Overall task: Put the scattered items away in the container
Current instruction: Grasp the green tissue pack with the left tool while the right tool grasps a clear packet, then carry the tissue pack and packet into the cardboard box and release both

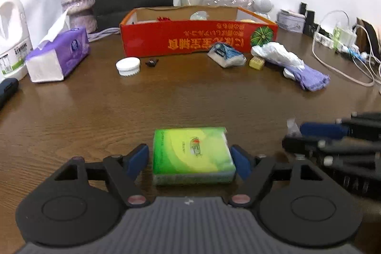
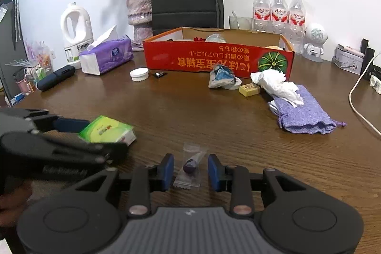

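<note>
While the left hand-held gripper point(image 1: 191, 157) brackets the green tissue pack point(image 1: 193, 155), its right pad seems to touch; a firm grip is unclear. At lower centre, the right hand-held gripper point(image 2: 190, 170) stands released around a wrapped purple candy point(image 2: 189, 167) on the tabletop point(image 2: 214, 116).

- the red box point(image 1: 197, 37) wall hides pretty much everything inside, only tops of a few bits poke out
- right tongs point(image 1: 333, 142) are a blurry smear, cut off by the left view's edge
- white jug point(image 1: 13, 37) is clipped at the left edge
- little dark thing point(image 2: 159, 74) next to the white cap point(image 2: 139, 74) is too tiny to make out
</note>
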A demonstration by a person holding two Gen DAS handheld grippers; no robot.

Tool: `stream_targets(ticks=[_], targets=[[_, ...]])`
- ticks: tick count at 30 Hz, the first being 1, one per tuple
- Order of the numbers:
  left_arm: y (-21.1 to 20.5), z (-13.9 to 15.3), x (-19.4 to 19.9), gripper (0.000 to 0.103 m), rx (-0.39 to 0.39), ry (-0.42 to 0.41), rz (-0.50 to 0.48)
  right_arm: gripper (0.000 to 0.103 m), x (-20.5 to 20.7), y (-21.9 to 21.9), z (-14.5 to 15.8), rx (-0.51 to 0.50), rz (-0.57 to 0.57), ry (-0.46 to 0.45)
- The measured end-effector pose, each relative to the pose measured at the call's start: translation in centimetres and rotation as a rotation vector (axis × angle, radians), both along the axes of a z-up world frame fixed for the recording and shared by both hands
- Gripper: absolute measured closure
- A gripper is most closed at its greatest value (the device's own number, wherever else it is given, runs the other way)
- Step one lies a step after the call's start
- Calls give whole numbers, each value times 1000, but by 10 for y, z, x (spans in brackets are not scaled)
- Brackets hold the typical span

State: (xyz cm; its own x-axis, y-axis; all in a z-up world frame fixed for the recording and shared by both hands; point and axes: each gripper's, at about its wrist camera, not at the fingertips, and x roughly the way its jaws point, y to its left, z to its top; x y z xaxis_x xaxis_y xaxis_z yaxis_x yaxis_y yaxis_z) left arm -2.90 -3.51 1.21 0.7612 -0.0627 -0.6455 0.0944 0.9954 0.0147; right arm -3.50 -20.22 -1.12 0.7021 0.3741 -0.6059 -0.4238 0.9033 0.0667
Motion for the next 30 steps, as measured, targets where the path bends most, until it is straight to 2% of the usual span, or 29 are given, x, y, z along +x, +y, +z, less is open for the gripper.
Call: stream_targets(ticks=[1, 2, 5, 8, 13, 16, 21, 25, 28, 30], targets=[[-1, 1, 0, 37, -1, -3, -4, 79, 0, 2, -1, -8, 3, -1], [-2, 1, -1, 37, -7, -9, -5, 88, 0, 3, -2, -19, 2, -7], [-7, 3, -11, 38, -21, -42, 2, 89, 1, 2, -2, -11, -5, -12], [-11, 12, -27, 38, -30, -123, 15, 89, -2, -2, 3, 11, -42, -41], [-10, 31, -47, 38, -68, -294, 39, 89, -13, -19, 23, 118, -107, -179], [-6, 44, -39, 38, -88, -352, 57, 89, -14, -25, 38, 155, -121, -262], [-1, 71, 14, 38, -79, -413, 65, 89, 22, -26, 69, 151, -128, -330], [3, 103, 76, 37, -68, -461, 53, 89, 72, -29, 107, 173, -121, -387], [1, 129, 141, 37, -79, -422, 11, 89, 124, -28, 134, 186, -93, -388], [-1, 140, 195, 37, -109, -354, -17, 89, 167, -23, 150, 161, -80, -381]])
